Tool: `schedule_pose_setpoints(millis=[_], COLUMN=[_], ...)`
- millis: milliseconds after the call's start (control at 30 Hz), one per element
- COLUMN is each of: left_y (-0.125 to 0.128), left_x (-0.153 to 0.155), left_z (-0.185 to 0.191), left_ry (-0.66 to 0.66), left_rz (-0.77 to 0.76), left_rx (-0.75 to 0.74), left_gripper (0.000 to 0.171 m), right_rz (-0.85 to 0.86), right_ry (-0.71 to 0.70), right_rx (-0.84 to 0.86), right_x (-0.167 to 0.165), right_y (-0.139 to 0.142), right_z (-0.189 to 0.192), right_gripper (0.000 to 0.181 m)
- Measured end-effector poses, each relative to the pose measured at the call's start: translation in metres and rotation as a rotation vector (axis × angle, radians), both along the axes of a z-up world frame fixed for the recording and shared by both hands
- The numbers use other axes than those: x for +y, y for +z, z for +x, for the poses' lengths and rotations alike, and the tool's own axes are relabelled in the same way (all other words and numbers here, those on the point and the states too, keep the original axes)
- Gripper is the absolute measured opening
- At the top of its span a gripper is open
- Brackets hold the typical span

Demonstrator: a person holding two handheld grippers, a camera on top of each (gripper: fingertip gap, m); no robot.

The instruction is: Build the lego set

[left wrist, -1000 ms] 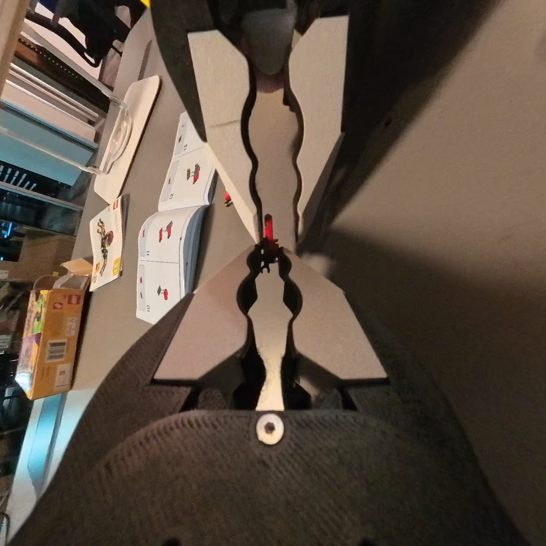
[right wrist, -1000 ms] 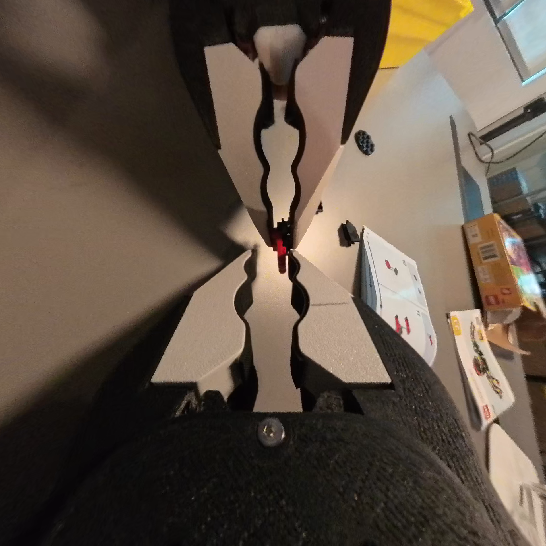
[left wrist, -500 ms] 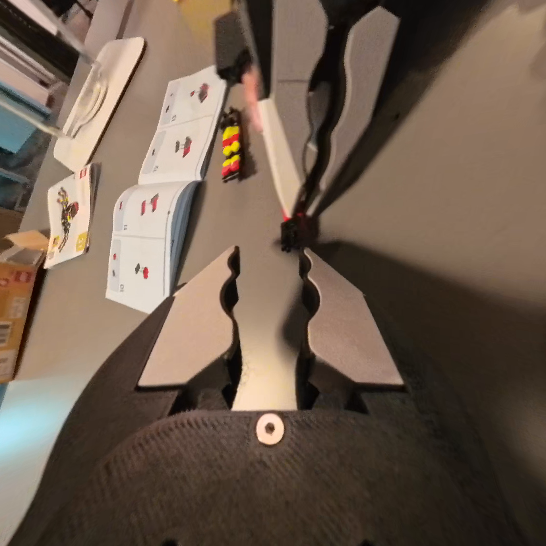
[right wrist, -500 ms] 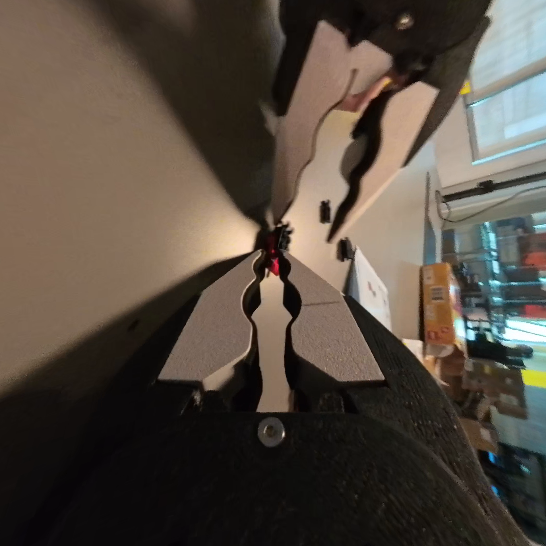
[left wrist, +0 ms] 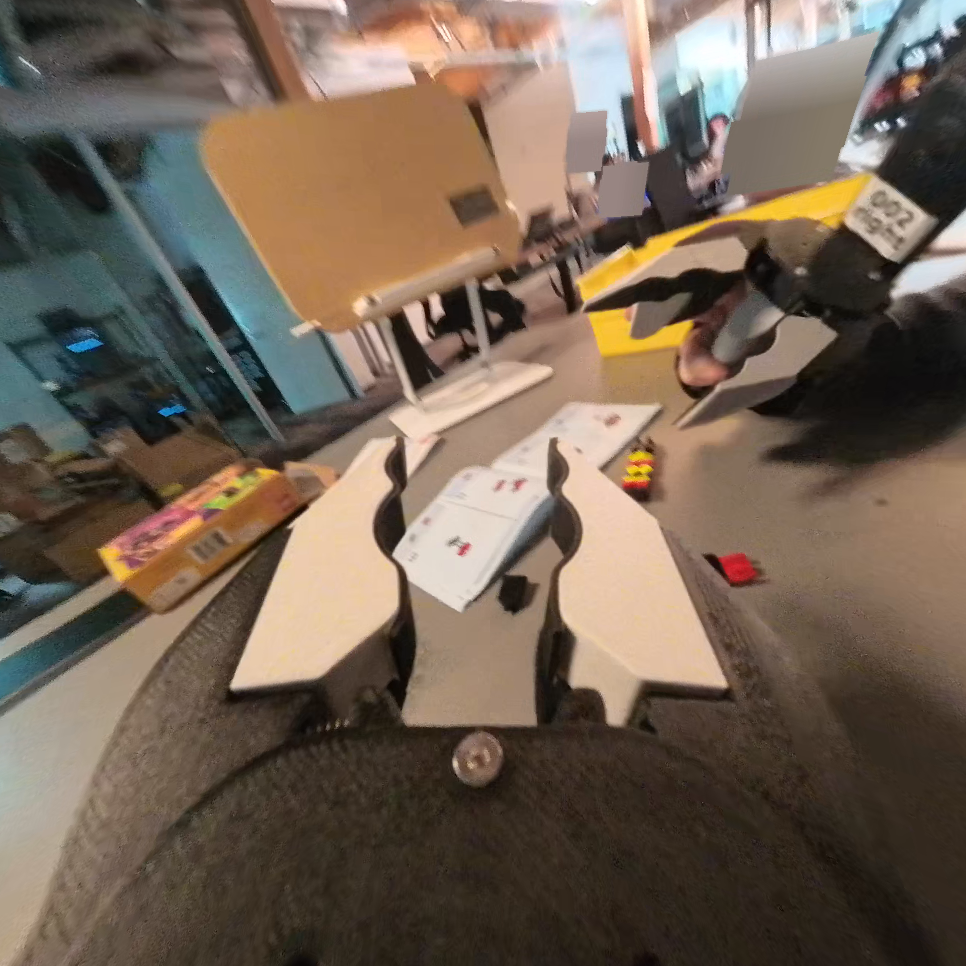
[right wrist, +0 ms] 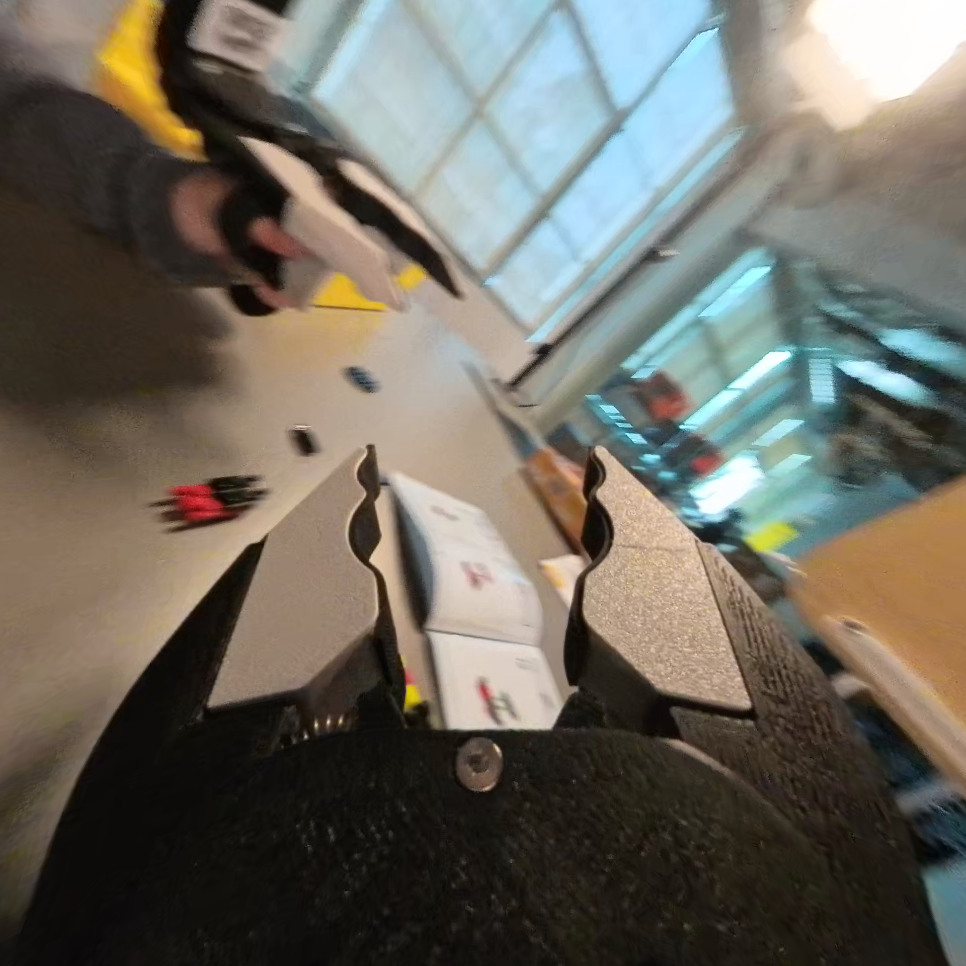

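Note:
A small red and black lego piece (left wrist: 736, 567) lies on the grey table (left wrist: 784, 653), to the right of my left gripper; it also shows blurred in the right wrist view (right wrist: 209, 504). My left gripper (left wrist: 475, 455) is open and empty above the open instruction booklet (left wrist: 470, 533). My right gripper (right wrist: 481, 460) is open and empty, over the booklet (right wrist: 470, 570). Each gripper shows in the other's view, raised off the table: the right one (left wrist: 630, 366) and the left one (right wrist: 423, 295). A black, yellow and red lego assembly (left wrist: 640, 470) lies by the booklet.
A small black piece (left wrist: 515, 593) lies at the booklet's corner. More dark pieces (right wrist: 303, 439) lie farther off. The lego box (left wrist: 204, 528) is at the left table edge. A tan board on a white stand (left wrist: 355, 204) and a yellow bin (left wrist: 627, 334) stand at the back. It is some 11 cm from my left tips to the small black piece (left wrist: 515, 593).
Both grippers were shut tip to tip on the red and black piece. They have opened, let it go onto the table, and swung apart and upward.

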State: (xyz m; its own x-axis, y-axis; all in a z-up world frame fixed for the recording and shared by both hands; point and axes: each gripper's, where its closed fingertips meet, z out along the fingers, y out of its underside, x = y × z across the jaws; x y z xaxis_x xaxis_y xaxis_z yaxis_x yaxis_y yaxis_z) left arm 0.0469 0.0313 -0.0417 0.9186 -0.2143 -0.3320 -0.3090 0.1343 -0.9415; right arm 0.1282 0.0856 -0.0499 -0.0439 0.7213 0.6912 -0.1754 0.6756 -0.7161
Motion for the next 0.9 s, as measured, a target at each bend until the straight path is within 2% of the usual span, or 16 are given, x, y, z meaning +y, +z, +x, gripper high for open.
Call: schedule_pose_setpoints(millis=[133, 233, 333, 667, 900], left_y=[0.006, 0.008, 0.01, 0.015, 0.009], left_x=[0.006, 0.014, 0.024, 0.037, 0.036], left_z=[-0.014, -0.021, -0.026, -0.041, -0.015], left_ry=[0.066, 0.108, 0.12, 0.134, 0.024], left_rz=[0.105, 0.149, 0.186, 0.21, 0.198], left_rx=[0.035, 0.122, 0.166, 0.106, 0.144], left_gripper=[0.063, 0.068, 0.076, 0.1, 0.107], right_rz=[-0.022, -0.109, -0.221, -0.151, -0.239], right_ry=[-0.296, -0.487, -0.604, -0.81, -0.735], right_rx=[0.202, 0.26, 0.283, 0.269, 0.306], right_x=[0.068, 0.119, 0.154, 0.2, 0.197], right_y=[0.029, 0.034, 0.033, 0.028, 0.031], right_z=[0.017, 0.031, 0.041, 0.047, 0.05], right_gripper=[0.075, 0.077, 0.082, 0.081, 0.078])
